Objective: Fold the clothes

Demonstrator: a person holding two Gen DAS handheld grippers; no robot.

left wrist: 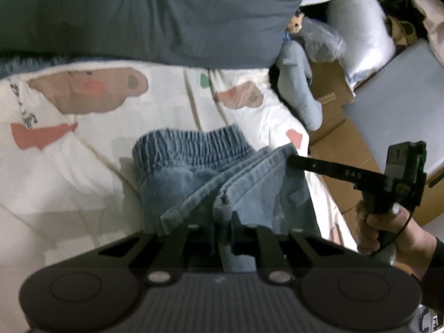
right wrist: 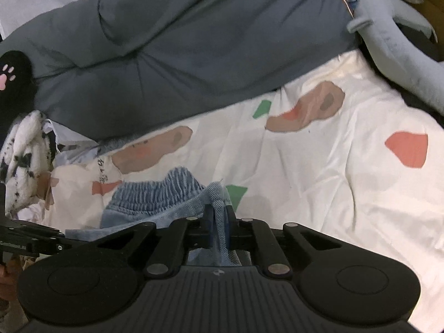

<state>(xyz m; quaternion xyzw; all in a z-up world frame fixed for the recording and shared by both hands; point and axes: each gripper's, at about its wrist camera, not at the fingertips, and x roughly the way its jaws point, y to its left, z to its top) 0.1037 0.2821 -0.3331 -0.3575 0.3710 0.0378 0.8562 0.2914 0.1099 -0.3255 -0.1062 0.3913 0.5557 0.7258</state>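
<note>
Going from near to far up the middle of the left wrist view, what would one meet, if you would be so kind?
Left gripper, shut on the denim hem → jeans' elastic waistband → bear-print sheet → grey duvet.

Your left gripper [left wrist: 223, 230] is matte black: ribbed centre plate, two round discs at the sides, silver pivot pins on the linkage arms. Your right gripper [right wrist: 219, 222] matches, with blue pads [right wrist: 208, 216]. A black cuff [left wrist: 438, 252] and thin black cable [left wrist: 399, 238] show at your right hand [left wrist: 385, 233].
</note>
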